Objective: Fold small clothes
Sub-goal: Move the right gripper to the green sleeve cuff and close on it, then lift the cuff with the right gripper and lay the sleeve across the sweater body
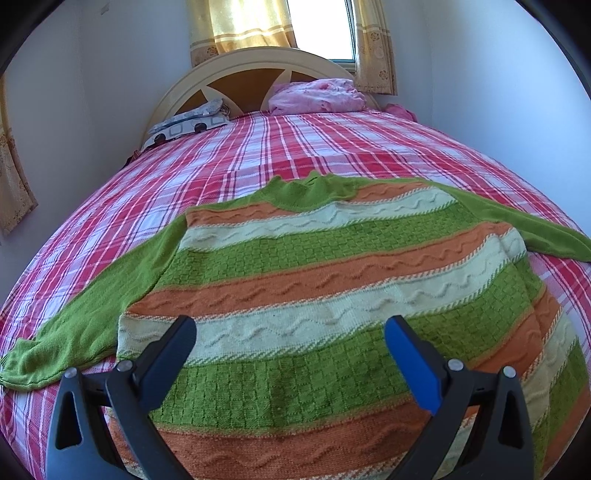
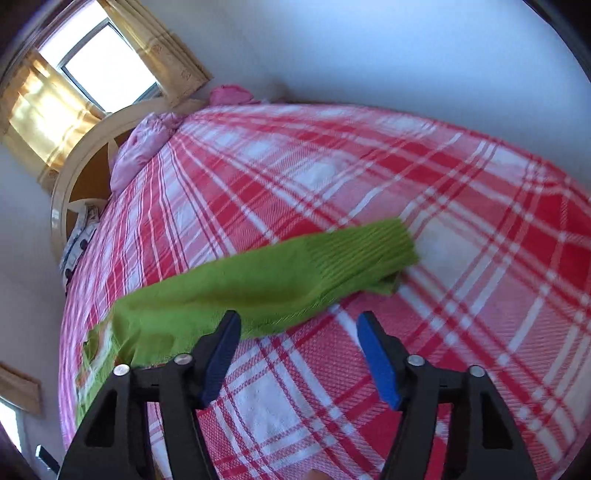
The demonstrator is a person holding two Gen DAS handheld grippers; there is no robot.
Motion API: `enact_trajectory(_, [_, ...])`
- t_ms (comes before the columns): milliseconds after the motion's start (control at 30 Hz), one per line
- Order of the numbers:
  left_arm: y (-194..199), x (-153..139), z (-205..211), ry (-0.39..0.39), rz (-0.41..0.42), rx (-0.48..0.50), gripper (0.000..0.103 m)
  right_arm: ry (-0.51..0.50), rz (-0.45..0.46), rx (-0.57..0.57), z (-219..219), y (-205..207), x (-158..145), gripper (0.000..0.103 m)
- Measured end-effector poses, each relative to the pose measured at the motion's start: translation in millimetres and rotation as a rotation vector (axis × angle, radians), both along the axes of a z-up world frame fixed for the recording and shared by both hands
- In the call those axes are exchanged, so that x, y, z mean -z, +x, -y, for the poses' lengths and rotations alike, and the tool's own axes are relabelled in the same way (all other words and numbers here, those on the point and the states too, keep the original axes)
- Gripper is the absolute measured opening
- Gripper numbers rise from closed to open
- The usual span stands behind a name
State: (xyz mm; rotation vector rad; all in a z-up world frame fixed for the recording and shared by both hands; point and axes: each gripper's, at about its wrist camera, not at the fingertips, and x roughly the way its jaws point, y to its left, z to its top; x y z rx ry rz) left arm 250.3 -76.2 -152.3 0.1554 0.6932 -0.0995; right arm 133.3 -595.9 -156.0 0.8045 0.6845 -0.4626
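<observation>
A knitted sweater (image 1: 325, 280) with green, orange and cream stripes lies flat on the red plaid bedspread (image 1: 258, 147), both green sleeves spread outward. My left gripper (image 1: 290, 328) hovers open over the lower part of the sweater's body, nothing between its blue pads. In the right wrist view the sweater's green sleeve (image 2: 266, 280) stretches across the bedspread (image 2: 461, 221), ending in a ribbed cuff (image 2: 369, 243). My right gripper (image 2: 297, 325) is open just below the sleeve's near edge; the sleeve lies beyond its fingertips and the pads press on nothing.
A pink bundle of cloth (image 1: 317, 96) and a patterned pillow (image 1: 184, 123) lie by the cream headboard (image 1: 243, 74). White walls close in on both sides of the bed. A window with yellow curtains (image 1: 243, 26) is behind the headboard.
</observation>
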Motion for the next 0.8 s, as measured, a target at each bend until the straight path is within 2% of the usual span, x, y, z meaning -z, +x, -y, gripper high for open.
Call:
enact_trajectory(67, [0,-1,-2,-0.008,0.001,-0.002,0.103,0.031,0.034,0.042,9,6,7,0.045])
enact_trajectory(100, [-1,-1,-4,-0.016,0.003,-0.004,0.103,0.042,0.053,0.054,14,9,9,0.043])
enact_trajectory(133, [-1,-1,-5,-0.021,0.001,-0.005,0.103,0.053,0.059,0.070,18,12,11,0.033])
enact_trajectory(167, [-1,-2,-6,-0.025,0.000,-0.008,0.103,0.071,0.067,0.095,24,13,13,0.016])
enact_trajectory(200, [-2,-3,-7,-0.030,0.002,-0.011,0.103,0.106,0.088,0.115,30,14,16,0.011])
enact_trajectory(267, [-5,-6,-9,-0.034,0.001,-0.014,0.103,0.138,0.120,0.122,35,17,17,0.008])
enact_trajectory(333, [-10,-9,-12,-0.043,0.002,-0.010,0.103,0.105,0.133,0.113,32,18,9,0.007])
enact_trajectory(600, [-21,-25,-31,-0.059,0.032,-0.020,0.103,-0.182,0.231,-0.028,-25,37,-74,0.006])
enact_trajectory(800, [-23,-32,-45,-0.072,0.045,-0.030,0.103,-0.391,0.283,-0.230,-112,85,-146,0.006])
